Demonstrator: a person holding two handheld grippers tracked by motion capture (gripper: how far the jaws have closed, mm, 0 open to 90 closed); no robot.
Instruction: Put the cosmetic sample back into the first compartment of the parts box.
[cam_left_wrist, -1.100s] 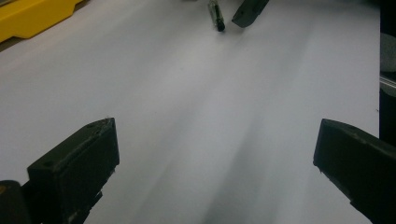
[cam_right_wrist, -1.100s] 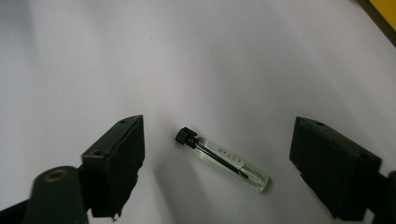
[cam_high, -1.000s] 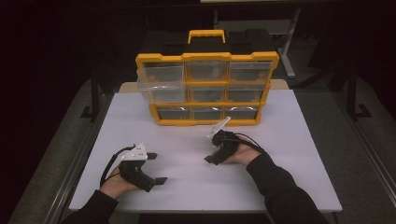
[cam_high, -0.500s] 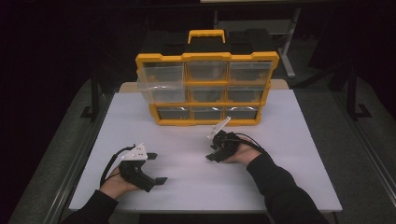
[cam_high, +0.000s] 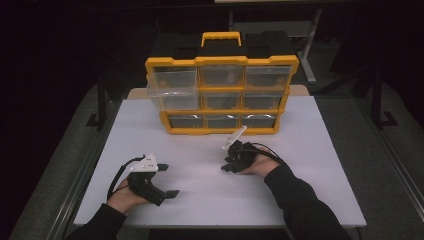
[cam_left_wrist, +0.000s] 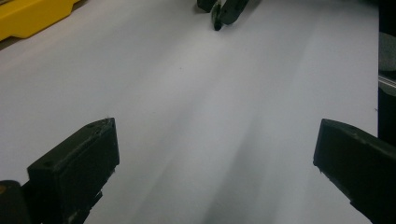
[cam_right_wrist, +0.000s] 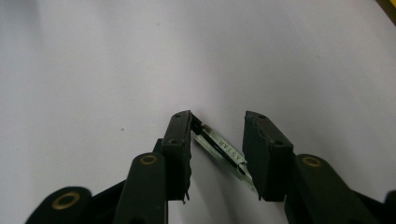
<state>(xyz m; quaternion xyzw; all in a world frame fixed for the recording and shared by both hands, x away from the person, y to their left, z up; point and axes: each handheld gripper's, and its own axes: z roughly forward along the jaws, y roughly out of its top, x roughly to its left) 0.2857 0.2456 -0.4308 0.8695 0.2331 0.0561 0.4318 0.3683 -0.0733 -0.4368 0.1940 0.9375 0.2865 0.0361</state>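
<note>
The left gripper (cam_high: 167, 180) rested on the white table (cam_high: 310, 150), jaws wide apart; the right gripper (cam_right_wrist: 217, 140) clamped a small labelled strip (cam_right_wrist: 223, 151).

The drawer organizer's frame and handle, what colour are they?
Yellow, with clear drawers: the organizer and its handle show best in the high view.

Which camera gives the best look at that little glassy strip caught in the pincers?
The right gripper view: the small clear strip lies slantwise between the right gripper jaws, lettering visible. The high view has that gripper too small to tell.
</note>
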